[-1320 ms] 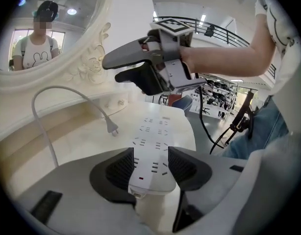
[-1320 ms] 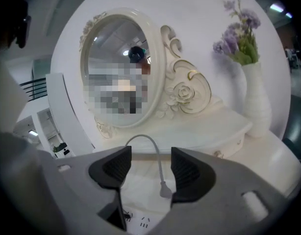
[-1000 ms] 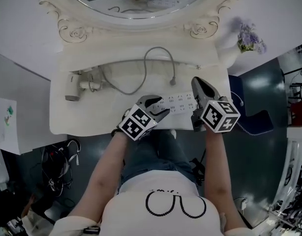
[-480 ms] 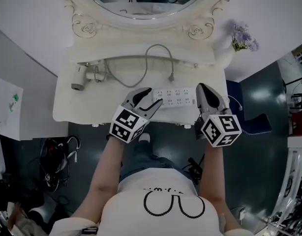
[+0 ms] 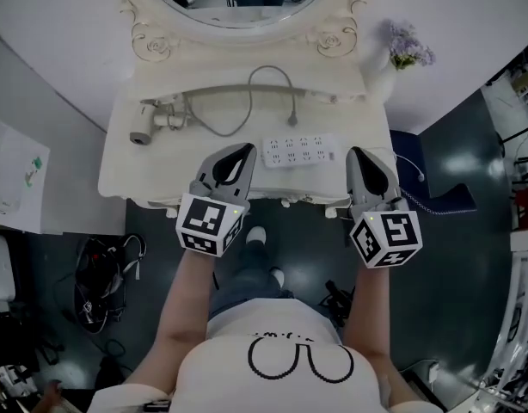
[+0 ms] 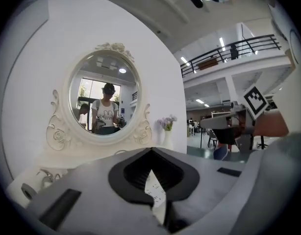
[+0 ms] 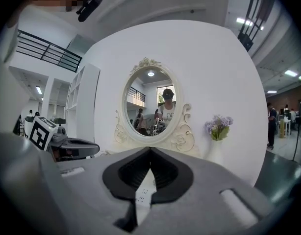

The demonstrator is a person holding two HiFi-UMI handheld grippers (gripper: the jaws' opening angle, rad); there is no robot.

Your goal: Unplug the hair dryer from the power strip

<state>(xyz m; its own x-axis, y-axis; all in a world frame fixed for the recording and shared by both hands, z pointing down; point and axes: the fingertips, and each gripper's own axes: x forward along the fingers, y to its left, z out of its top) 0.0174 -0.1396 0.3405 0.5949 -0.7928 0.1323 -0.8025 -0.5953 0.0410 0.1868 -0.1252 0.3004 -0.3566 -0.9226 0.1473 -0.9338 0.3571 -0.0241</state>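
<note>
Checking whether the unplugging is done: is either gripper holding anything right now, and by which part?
Nothing. The left gripper and right gripper both have jaws shut, empty.

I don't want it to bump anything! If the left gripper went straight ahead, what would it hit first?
Probably the carved white mirror frame, near its bottom edge, though depth is hard to judge.

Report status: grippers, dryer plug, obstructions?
Left gripper, right gripper shut, empty. Plug out, lying clear of power strip. Nothing blocking.
</note>
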